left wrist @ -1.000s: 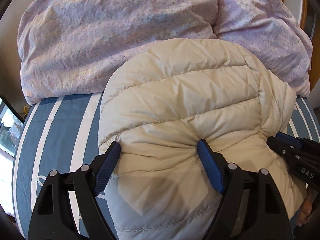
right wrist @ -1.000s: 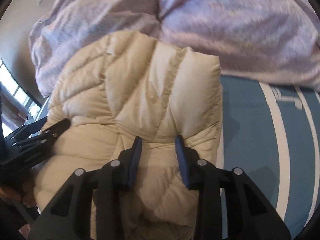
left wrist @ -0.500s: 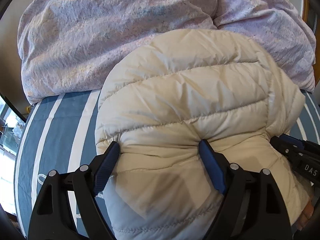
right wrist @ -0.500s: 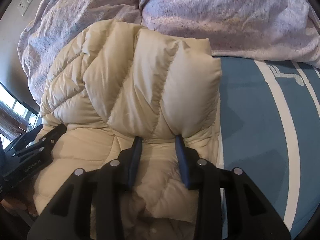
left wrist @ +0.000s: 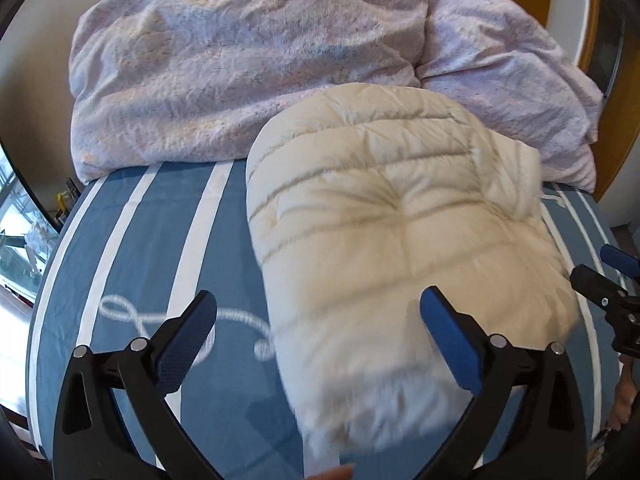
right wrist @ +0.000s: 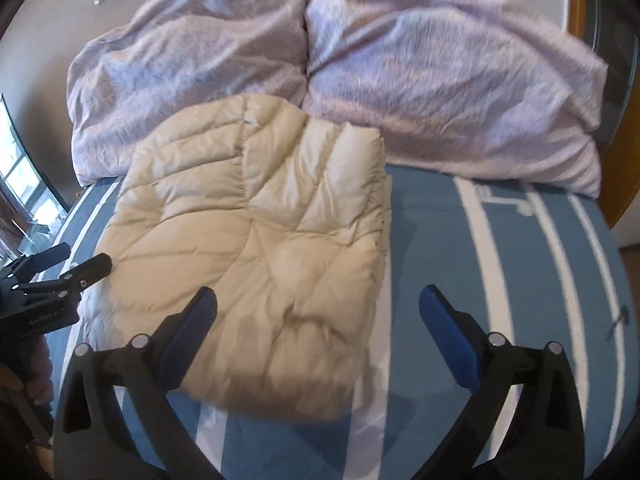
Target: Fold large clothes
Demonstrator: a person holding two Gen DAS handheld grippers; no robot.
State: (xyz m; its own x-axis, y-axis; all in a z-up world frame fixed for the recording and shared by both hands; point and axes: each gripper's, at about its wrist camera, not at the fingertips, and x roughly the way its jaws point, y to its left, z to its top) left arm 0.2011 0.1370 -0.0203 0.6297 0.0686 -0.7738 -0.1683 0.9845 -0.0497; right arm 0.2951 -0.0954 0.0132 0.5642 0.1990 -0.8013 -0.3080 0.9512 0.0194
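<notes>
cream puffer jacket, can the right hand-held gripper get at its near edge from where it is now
Probably yes. The right hand-held gripper is open, and the folded cream puffer jacket lies right ahead on the striped bedsheet, with its near edge between the fingers. Nothing lies on it; the left hand-held gripper is open and off to the side.

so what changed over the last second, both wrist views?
Both grippers let go of the cream puffer jacket. The left gripper and right gripper, each pinching a jacket fold a second ago, now stand open and have pulled back. The jacket has dropped folded onto the blue striped bedsheet. The lilac duvet behind has stayed put.
</notes>
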